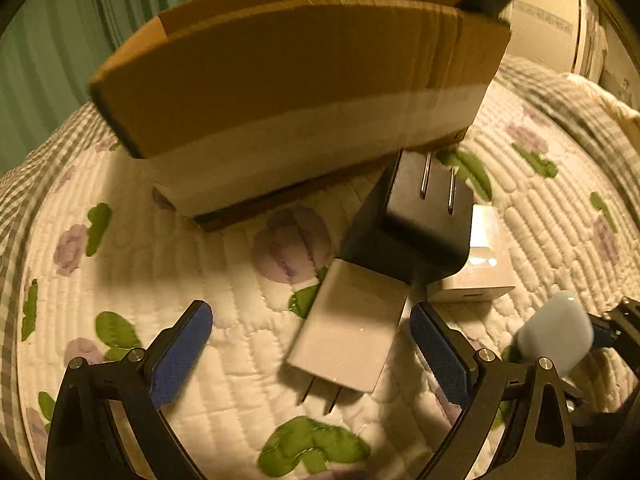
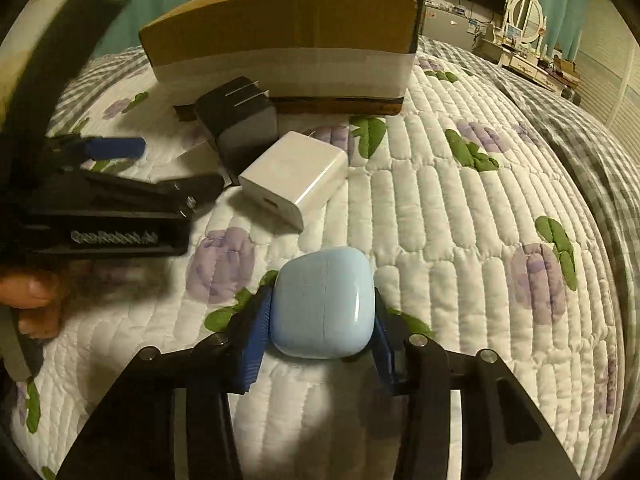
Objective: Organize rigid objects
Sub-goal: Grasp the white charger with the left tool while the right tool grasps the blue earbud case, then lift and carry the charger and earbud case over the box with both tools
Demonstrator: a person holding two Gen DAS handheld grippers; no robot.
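Now right fingers pinch the blue earbud case; left fingers spread wide.

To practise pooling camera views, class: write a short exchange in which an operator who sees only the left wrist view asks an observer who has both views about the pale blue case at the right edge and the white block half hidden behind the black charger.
Operator: Is the pale blue case gripped, or just lying near the other gripper?
Observer: Gripped. The right gripper is shut on the blue case, with a blue pad pressed against each side.
Operator: What is the white block behind the black charger?
Observer: A second white charger lying on the quilt. Its small prongs point toward the cardboard box.
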